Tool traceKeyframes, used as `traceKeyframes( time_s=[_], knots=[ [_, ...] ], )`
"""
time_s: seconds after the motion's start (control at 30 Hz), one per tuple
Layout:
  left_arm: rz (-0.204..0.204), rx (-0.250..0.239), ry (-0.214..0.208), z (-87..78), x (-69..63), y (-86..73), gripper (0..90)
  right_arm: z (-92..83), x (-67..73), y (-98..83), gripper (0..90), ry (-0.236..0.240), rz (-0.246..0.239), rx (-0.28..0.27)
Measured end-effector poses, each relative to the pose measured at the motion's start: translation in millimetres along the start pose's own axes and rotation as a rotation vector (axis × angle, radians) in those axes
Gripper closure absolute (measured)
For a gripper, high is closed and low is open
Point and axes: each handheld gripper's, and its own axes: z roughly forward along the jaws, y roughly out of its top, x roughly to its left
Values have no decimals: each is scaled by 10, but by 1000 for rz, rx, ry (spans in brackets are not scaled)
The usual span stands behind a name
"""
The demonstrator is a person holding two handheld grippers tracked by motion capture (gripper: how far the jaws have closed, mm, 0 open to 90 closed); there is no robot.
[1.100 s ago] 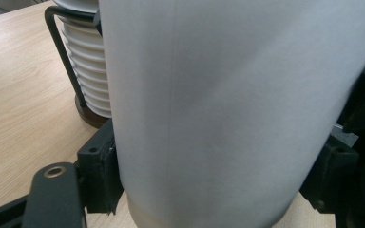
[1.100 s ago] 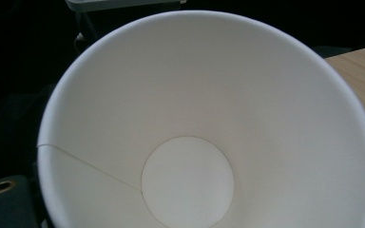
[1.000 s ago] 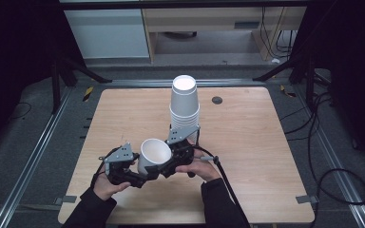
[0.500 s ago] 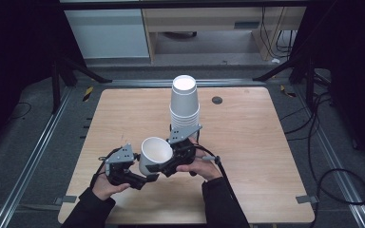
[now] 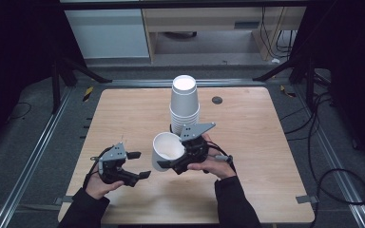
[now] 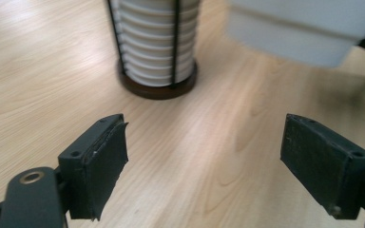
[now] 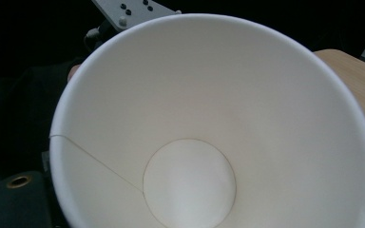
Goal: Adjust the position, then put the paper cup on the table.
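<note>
The left tongs point(image 5: 135, 165) at seven o'clock gape apart, empty. The right tongs point(image 5: 171, 164) clamp a tilted paper cup point(image 5: 167, 151) above the bench point(image 5: 266, 156) centre; squeezing could crush it. The left gripper view reveals the wire holder point(image 6: 158, 88) around the cup stack point(image 5: 184, 102) at twelve o'clock.

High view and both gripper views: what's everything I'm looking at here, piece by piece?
Table: one, light wood, centre, on a dark floor.
Cup stack: one stack, white, upside down, far middle of the table.
Stack holder: one, dark round base with thin black uprights, around the stack.
Loose cup: one, white, empty, tilted, held above the table.
Cabinet: one, pale, behind the table.
Left gripper: one, black, open, near left.
Right gripper: one, black, gripping the loose cup.
Hands: two, dark sleeves.
</note>
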Motion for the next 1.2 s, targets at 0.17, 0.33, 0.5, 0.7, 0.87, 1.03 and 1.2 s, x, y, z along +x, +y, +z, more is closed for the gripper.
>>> traceKeyframes(
  time_s=[0.17, 0.33, 0.5, 0.7, 0.87, 1.03, 1.2],
  knots=[
    [-31, 3, 45, -18, 65, -30, 149, -123, 19, -30, 132, -39, -3, 16],
    [-67, 20, 94, -15, 128, -66, 150, -240, 16, -72, 131, -75, 4, 24],
    [-97, 23, 125, -31, 178, -93, 153, -421, -17, -172, 130, -141, 29, 44],
    [-124, 27, 145, -37, 224, -118, 151, -620, -30, -306, 130, -198, 52, 53],
    [-129, 32, 154, -38, 240, -125, 151, -769, -61, -391, 131, -237, 70, 57],
    [-144, 35, 166, -49, 262, -135, 151, -923, -102, -485, 131, -287, 74, 79],
    [-154, 41, 180, -54, 285, -145, 152, -1140, -205, -609, 131, -378, 114, 78]
  ],
)
